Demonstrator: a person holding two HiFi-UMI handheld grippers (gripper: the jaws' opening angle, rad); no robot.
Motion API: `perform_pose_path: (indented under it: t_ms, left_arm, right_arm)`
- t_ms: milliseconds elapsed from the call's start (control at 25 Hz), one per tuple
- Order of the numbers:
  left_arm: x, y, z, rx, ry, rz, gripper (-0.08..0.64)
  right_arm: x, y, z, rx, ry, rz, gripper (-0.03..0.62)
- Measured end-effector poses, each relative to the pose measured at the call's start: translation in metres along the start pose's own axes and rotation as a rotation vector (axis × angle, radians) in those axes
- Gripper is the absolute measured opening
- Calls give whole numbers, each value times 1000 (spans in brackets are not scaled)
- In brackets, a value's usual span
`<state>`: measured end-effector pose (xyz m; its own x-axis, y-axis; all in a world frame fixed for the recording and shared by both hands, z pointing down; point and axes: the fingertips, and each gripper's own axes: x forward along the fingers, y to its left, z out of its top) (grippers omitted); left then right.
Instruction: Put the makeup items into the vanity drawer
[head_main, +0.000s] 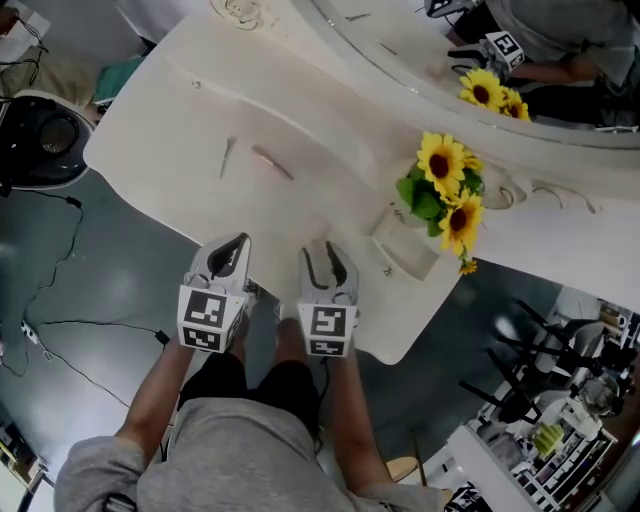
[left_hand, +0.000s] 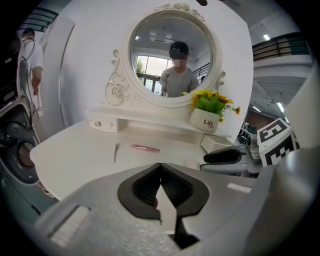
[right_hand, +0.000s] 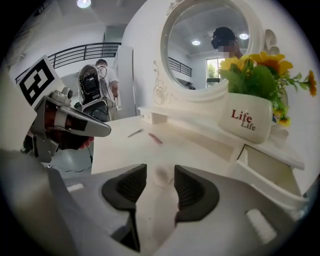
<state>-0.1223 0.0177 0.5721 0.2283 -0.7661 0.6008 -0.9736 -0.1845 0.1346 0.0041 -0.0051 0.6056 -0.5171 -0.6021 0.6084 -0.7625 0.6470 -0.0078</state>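
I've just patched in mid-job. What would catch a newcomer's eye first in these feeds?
The bright yellow sunflowers in a white pot stand out at the vanity's right, under the round mirror, with an open drawer just in front of them. On the bare white top lie a pink stick and a grey slim tool. At the near edge, the left gripper is shut and the right gripper open, both empty.

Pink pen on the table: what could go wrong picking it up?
The pink pen is thin and lies flat, so tongs may slip or roll it. The left tongs are shut and would only push it. The open drawer sits beside the flower pot; a wide swing could knock the pot.
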Motion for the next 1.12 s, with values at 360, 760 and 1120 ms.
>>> perform_pose_path:
  t_ms: [360, 760, 1120]
  left_arm:
    - [1, 7, -12, -24, 16, 29, 11]
    - [-6, 8, -3, -18, 2, 39, 11]
    - [-11, -11, 36, 44, -56, 7, 11]
  right_arm:
    - [15, -4, -11, -11, 35, 11, 133]
    - [10, -4, -3, -26, 18, 11, 91]
    - [-25, -19, 31, -23, -61, -44, 81]
